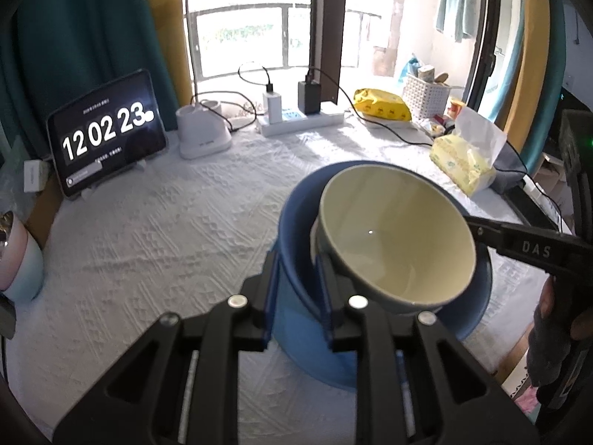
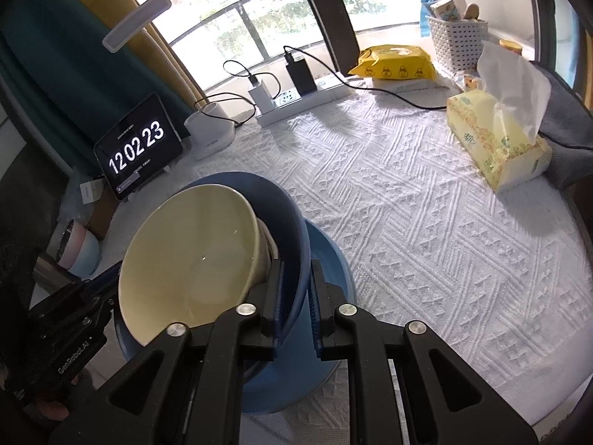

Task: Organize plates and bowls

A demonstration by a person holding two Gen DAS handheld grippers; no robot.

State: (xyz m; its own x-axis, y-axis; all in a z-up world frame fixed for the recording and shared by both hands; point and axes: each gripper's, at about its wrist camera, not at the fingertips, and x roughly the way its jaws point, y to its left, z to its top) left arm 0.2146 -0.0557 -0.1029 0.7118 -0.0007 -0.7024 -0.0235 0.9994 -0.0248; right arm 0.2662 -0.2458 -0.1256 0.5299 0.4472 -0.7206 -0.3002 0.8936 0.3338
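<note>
Both grippers (image 1: 296, 289) (image 2: 296, 296) pinch blue bowl (image 1: 292, 319) rim, opposite sides; cream bowl (image 1: 396, 237) tilted inside.

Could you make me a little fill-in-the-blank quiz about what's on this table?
1. The cream bowl sits tilted inside a ___ bowl.
2. The tablet shows 12 02 ___.
3. Both the left claw and right claw straddle the blue bowl's ___.

Missing words: blue; 23; rim

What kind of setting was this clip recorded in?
Probably a home, at a table by a balcony window: a white textured tablecloth, a tissue box, a desk lamp and a tablet clock. Both grippers hold a blue bowl with a cream bowl inside.
</note>
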